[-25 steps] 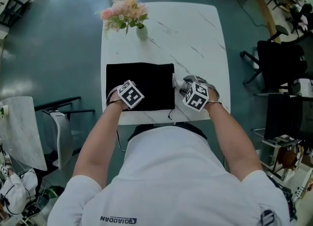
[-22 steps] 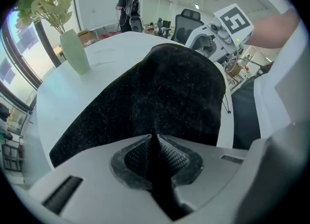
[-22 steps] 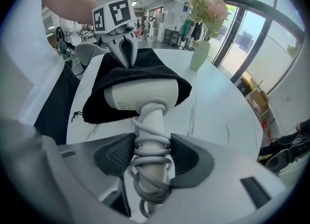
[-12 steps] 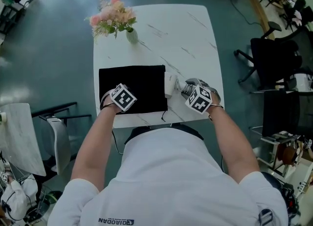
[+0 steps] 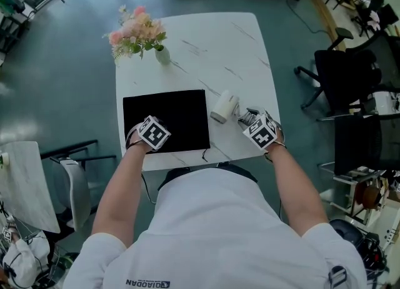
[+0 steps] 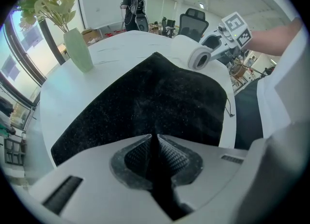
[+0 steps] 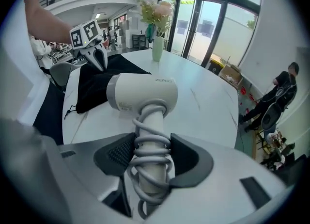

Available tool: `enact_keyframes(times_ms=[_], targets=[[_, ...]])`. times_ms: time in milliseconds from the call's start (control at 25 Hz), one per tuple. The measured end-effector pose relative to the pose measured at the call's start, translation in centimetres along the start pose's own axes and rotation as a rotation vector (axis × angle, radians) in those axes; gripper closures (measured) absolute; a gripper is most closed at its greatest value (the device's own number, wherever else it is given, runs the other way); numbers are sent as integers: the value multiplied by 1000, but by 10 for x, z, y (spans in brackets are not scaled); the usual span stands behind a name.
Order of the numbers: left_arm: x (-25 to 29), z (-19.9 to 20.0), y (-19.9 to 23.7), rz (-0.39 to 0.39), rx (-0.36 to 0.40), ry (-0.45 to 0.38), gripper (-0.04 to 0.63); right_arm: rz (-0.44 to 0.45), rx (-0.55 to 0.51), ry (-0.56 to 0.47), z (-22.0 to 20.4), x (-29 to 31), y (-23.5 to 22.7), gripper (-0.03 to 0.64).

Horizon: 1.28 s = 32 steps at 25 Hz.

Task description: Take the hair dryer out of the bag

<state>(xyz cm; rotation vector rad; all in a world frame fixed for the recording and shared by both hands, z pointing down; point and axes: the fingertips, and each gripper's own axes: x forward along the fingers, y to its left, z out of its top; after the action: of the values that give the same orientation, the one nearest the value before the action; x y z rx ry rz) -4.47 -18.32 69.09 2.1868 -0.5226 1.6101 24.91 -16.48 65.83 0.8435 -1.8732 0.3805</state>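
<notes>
the hair dryer is outside the bag, just right of the bag's right edge in the head view, with a strip of white desk showing between them. the right claw pinches its handle, pads pressed on the grey cord wound round that handle. from this claw the handle runs straight away from the jaws, and the barrel sits crosswise at the far end, its open end facing the bag. in the head view the barrel slants from lower left to upper right.

the left claw is at the bag's lower left corner, jaws pressed together on what looks like a thin fold of the black fabric. the right hand is the one on the dryer; the left is well apart from it, across the flat bag.

judging by this, what remains is to set the dryer down, and the open desk above and right of it looks free. a vase of flowers stands at the upper left, well apart. the bag's drawstring trails off the desk's lower edge, near the dryer but not touching it. office chairs stand off the desk at the right.
</notes>
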Motion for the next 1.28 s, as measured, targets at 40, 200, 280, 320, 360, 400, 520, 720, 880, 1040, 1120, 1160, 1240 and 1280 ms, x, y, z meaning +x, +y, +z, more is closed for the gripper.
enact_keyframes(times_ms=[40, 200, 280, 320, 360, 400, 520, 720, 880, 1040, 1120, 1160, 1240, 1280], targets=[[0, 1, 0, 2, -3, -2, 548, -14, 14, 4, -4, -1, -3, 376], [0, -1, -1, -5, -46, -8, 548, -43, 52, 8, -17, -3, -9, 377], [-1, -1, 0, -2, -74, -15, 546, -49, 58, 17, -22, -3, -8, 377], [0, -1, 0, -1, -87, -16, 548, -54, 59, 20, -24, -2, -7, 376], [-1, -1, 1, 4, -93, -20, 546, -58, 60, 19, -25, -2, -7, 376], [-1, 1, 2, 11, -94, -25, 548, -62, 60, 17, -25, -1, -7, 376], [-3, 2, 0, 19, -96, -19, 548, -67, 65, 21, -24, -1, -7, 376], [0, -4, -6, -8, -122, -3, 548, -74, 76, 46, -26, 0, -7, 371], [-4, -3, -8, -24, -95, -15, 546, -105, 62, 69, -27, -1, -7, 349], [-9, -4, -12, -39, -60, -48, 546, -150, 79, 90, -25, -6, -12, 332], [-16, -3, -14, -45, -44, -73, 546, -178, 97, 92, -23, -13, -11, 331], [-20, -3, -14, -47, -36, -85, 545, -193, 109, 90, -21, -18, -9, 331], [-31, 0, -12, -43, -26, -118, 546, -219, 135, 72, -12, -28, -3, 331], [-37, 2, -10, -39, -23, -140, 546, -229, 148, 52, -4, -33, 2, 331]])
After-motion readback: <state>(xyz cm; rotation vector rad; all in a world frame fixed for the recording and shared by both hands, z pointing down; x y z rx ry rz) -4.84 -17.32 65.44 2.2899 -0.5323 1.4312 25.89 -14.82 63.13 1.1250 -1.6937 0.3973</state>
